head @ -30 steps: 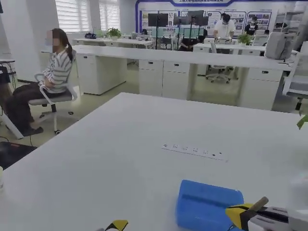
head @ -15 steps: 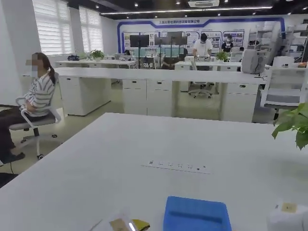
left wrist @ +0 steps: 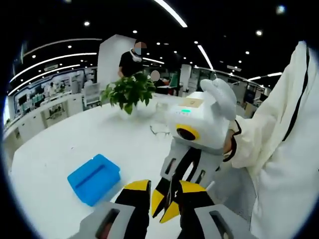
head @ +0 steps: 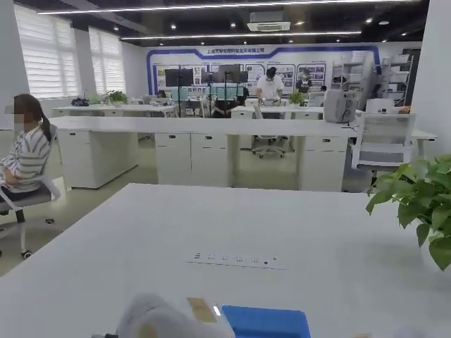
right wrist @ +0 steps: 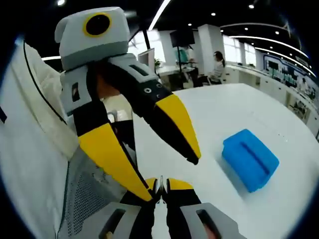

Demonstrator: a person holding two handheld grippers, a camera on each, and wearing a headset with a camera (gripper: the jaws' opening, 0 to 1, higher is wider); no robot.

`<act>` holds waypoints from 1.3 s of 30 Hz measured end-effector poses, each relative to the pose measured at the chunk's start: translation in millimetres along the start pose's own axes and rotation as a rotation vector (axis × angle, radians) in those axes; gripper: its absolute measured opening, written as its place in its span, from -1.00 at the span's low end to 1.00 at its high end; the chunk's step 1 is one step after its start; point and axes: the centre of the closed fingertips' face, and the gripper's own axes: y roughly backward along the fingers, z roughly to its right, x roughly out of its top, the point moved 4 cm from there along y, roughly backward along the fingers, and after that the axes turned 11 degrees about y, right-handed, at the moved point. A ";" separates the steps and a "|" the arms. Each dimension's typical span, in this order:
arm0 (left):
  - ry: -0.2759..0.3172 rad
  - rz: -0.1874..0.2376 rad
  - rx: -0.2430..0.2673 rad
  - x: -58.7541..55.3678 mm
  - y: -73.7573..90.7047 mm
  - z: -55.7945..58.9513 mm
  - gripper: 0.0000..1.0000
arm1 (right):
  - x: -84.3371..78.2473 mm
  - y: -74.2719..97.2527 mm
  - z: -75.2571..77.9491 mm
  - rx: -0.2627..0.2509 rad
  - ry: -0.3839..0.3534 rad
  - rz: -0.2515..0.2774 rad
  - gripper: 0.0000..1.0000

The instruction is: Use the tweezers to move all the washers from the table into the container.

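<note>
The head view has tilted up, container (head: pixel 266 322) now at bottom edge.

**Blue box, yellow tips, white bench**

The container (left wrist: pixel 93 178) is a plain bright blue. The table (head: pixel 211 225) under it is white. The left gripper (right wrist: pixel 169 177) and the right gripper (left wrist: pixel 167 208) both have black jaws with yellow tips and pale grey bodies. A sleeve (left wrist: pixel 279 129) is cream-white with a thin dark line. The plant (head: pixel 419 201) is green. A seated person (head: pixel 25 158) wears a top striped grey and white. The far wall (head: pixel 261 51) has a blue border.
</note>
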 end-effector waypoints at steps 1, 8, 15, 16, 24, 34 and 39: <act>0.009 -0.007 -0.023 -0.5 -0.4 0.9 -0.68 | 0.8 -0.5 -2.9 0.018 0.001 0.000 -0.93; 0.023 -0.039 -0.147 -3.8 2.9 6.2 -0.83 | 5.2 -1.6 -10.1 0.057 0.006 0.010 -0.93; -0.012 -0.066 -0.201 -4.4 5.3 9.9 -0.99 | 6.5 -0.2 -15.4 0.101 0.000 0.020 -0.94; -0.018 -0.073 -0.216 -5.1 6.4 11.6 -1.00 | 6.4 0.4 -16.1 0.110 -0.002 0.023 -0.94; -0.070 -0.054 -0.190 -0.8 6.3 10.6 -1.00 | 9.1 1.6 -16.3 0.099 -0.002 0.064 -0.89; -0.078 -0.026 -0.187 11.4 14.3 5.2 -1.00 | 7.2 5.7 -6.0 0.068 -0.027 0.107 -0.80; -0.091 -0.007 -0.192 23.5 20.1 5.3 -1.00 | -6.4 0.8 -7.6 0.067 -0.021 0.058 -0.79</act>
